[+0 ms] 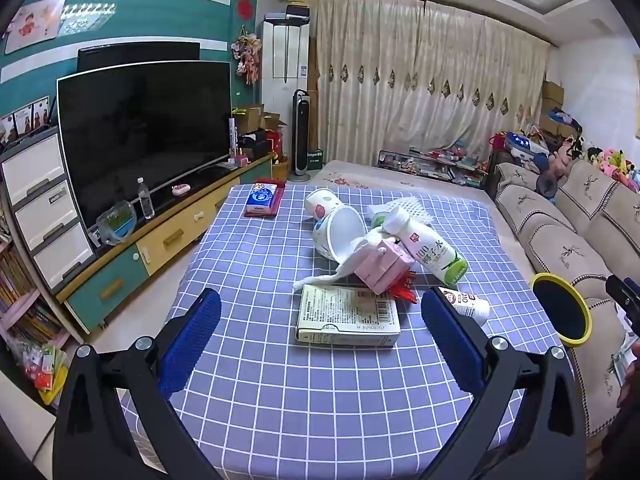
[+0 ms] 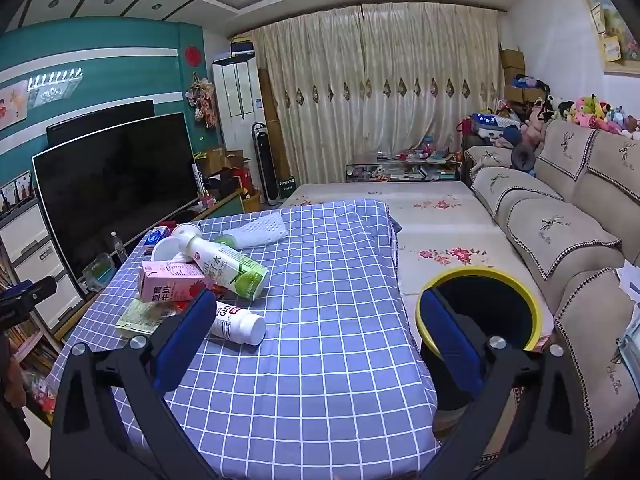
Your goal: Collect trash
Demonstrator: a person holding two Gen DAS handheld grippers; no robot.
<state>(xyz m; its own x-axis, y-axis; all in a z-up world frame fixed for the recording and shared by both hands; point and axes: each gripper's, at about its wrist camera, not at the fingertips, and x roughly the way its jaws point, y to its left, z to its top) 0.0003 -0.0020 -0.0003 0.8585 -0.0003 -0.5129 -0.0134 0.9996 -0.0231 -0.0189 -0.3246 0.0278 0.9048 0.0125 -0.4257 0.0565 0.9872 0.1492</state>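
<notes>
Tall bottle (image 1: 434, 252) reads "100"; pink carton (image 2: 172, 280) reads "草莓牛奶"

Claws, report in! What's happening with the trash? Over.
Both claws, left and right, open, empty. Trash pile untouched on table. Bin beside table. Nothing blocking.

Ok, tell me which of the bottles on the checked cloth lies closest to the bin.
The small white bottle with the red label, lying on its side at the pile's near edge. The taller green-bottomed bottle lies farther back from the yellow-rimmed bin.

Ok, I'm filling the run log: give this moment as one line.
phase: start | left tool: open, empty, above flat box | right tool: open, empty | yellow-rimmed bin: beside table | trash: uncollected
</notes>
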